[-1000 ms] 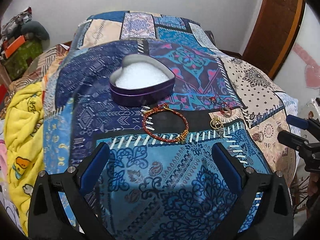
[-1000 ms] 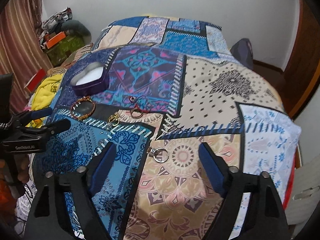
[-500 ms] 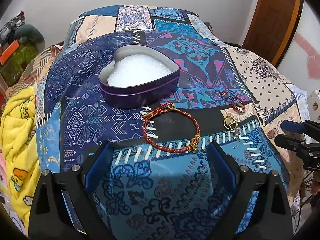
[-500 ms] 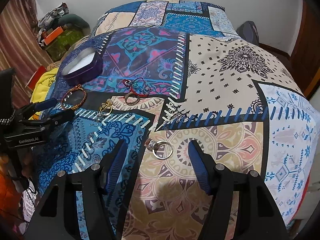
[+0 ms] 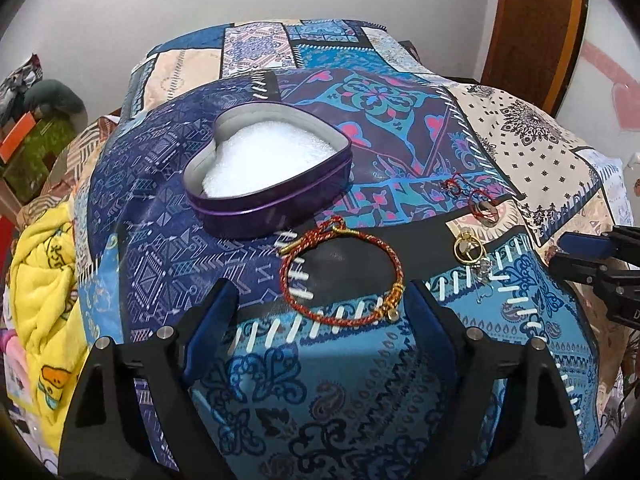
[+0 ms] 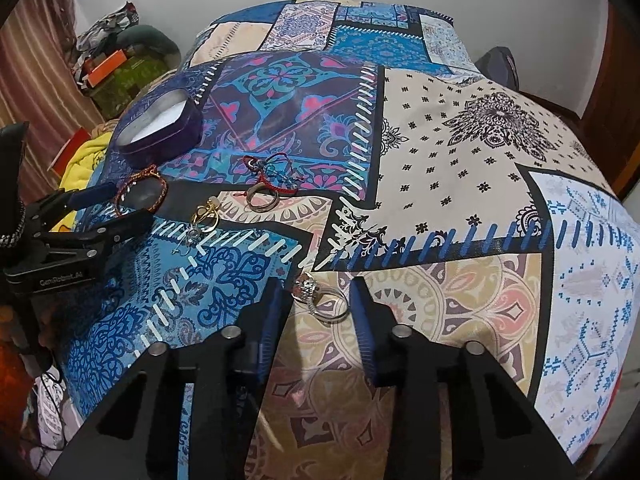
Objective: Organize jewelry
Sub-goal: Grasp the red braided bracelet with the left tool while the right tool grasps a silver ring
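Left wrist view: left gripper spread wide, holding nothing, red-gold bracelet lying between its tips on the patchwork bedspread, heart-shaped tin just beyond. Right wrist view: right gripper narrowed but not gripping, silver ring flat between its blue pads

One line of pale lettering was seen in the right wrist view, at the left edge of the frame, printed on the black body of the left gripper; it could be read roughly as "GenRobot.AI", though the characters were small and blurred. In the left wrist view, a single pale letter, seemingly "D", was cut off at the right edge on the right gripper. No other text was legible.
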